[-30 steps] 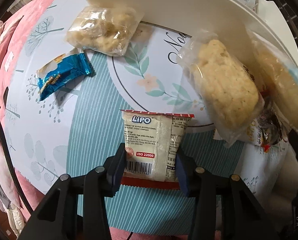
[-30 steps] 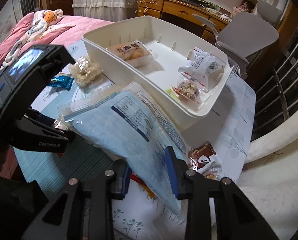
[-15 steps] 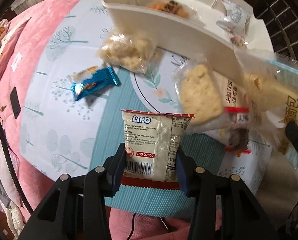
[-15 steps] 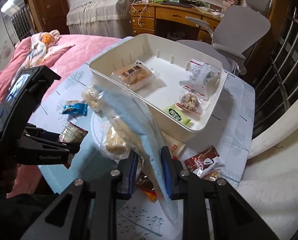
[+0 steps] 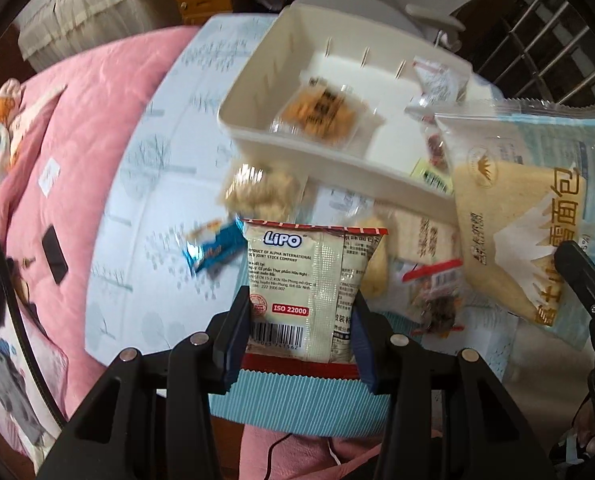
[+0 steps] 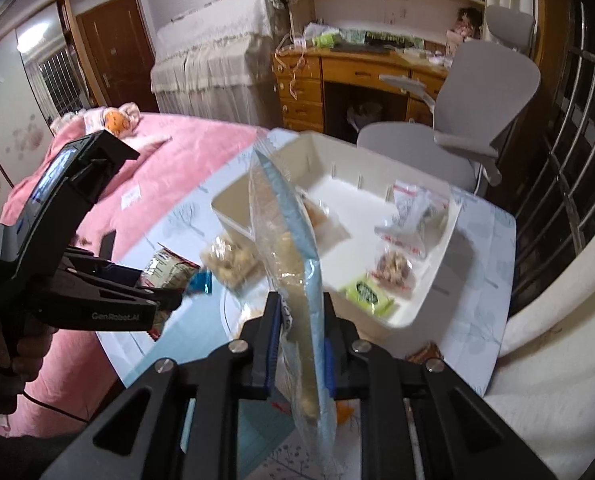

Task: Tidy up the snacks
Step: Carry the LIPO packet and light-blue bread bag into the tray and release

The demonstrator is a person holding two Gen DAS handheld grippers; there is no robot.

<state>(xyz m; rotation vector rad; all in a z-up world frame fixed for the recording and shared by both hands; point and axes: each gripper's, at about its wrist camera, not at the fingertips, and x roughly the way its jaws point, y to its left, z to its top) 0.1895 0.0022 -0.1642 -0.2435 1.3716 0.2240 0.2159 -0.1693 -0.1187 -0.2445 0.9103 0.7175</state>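
Observation:
My left gripper (image 5: 302, 304) is shut on a cream Lipo biscuit packet (image 5: 309, 280), holding it upright by its lower sides well above the table. In the right wrist view the same packet (image 6: 165, 272) pokes out of the left gripper (image 6: 165, 300). My right gripper (image 6: 299, 304) is closing tight on a large blue and clear bread bag (image 6: 285, 232), with both pads pressing on it. The bag stands edge-on in that view. In the left wrist view the bread bag (image 5: 529, 220) hangs at the right. The white tray (image 5: 297, 152) lies beyond both packets.
The tray (image 6: 429, 280) holds an orange cake packet (image 5: 321, 112), a green packet (image 6: 367, 294) and several clear ones. On the printed tablecloth (image 5: 157, 184) lie a blue wrapper (image 5: 213, 248), a bag of pale puffs (image 5: 257, 192) and a red-edged packet (image 5: 433, 304). A pink bed (image 5: 85, 112) lies left, a grey chair (image 6: 477, 120) behind.
Both grippers have risen with their packets, so the table and tray look smaller. The right jaws have narrowed on the bread bag, which has turned from flat to edge-on.

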